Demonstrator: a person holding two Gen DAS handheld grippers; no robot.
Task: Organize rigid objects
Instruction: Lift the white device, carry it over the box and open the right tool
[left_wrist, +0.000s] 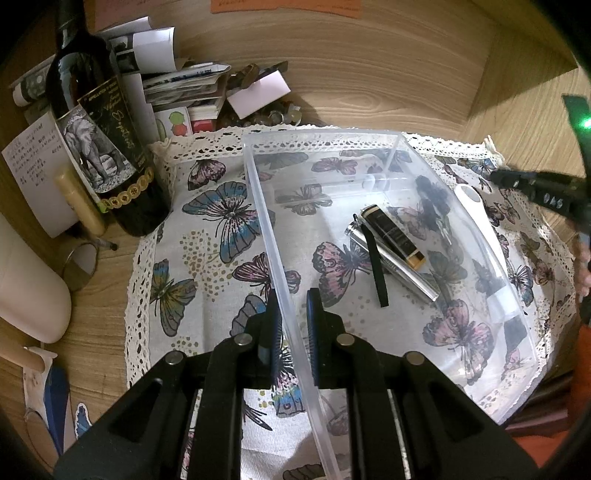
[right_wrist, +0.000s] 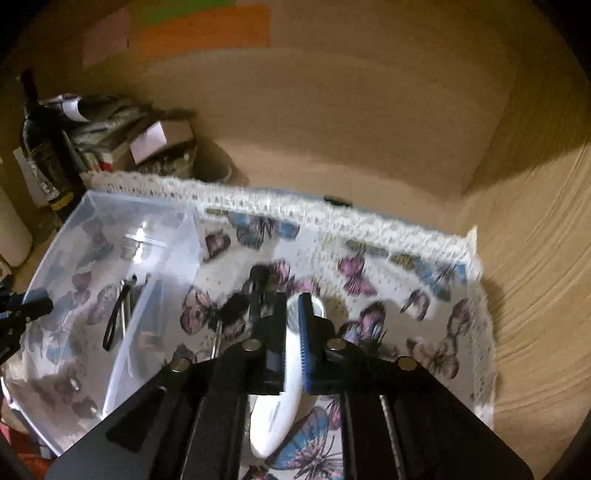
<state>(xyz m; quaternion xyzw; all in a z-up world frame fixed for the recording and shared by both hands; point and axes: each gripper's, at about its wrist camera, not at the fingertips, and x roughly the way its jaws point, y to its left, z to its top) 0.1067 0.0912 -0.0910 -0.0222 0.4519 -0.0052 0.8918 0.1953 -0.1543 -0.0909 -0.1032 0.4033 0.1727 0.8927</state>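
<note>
- Far left of the left gripper's fingers, a dark wine bottle (left_wrist: 99, 147) stands beside a pile of papers (left_wrist: 177, 85) on the wooden desk (left_wrist: 369, 74).
- The left gripper (left_wrist: 291, 332) has its 2 fingers (left_wrist: 272, 325) set on either side of the left wall of the clear plastic bin (left_wrist: 266, 221), 1 outside and 1 inside; they are close together with the wall between them, though whether the pads press on it I cannot tell.
- Ahead and to the right of those fingers, inside the bin, lie a silver flashlight (left_wrist: 399, 266) with a black strap and a black tube (left_wrist: 395, 232) resting against it.
- The bin sits on a butterfly-print cloth (left_wrist: 207, 266) with a lace edge.
- In the right wrist view the bin (right_wrist: 110, 229) lies to the left of the right gripper (right_wrist: 291, 332).
- The right gripper's 2 fingers are narrowed onto a white oblong object (right_wrist: 280, 406), which runs between them from back to front, just above the cloth (right_wrist: 406, 280).
- Its exact identity is unclear through blur.
</note>
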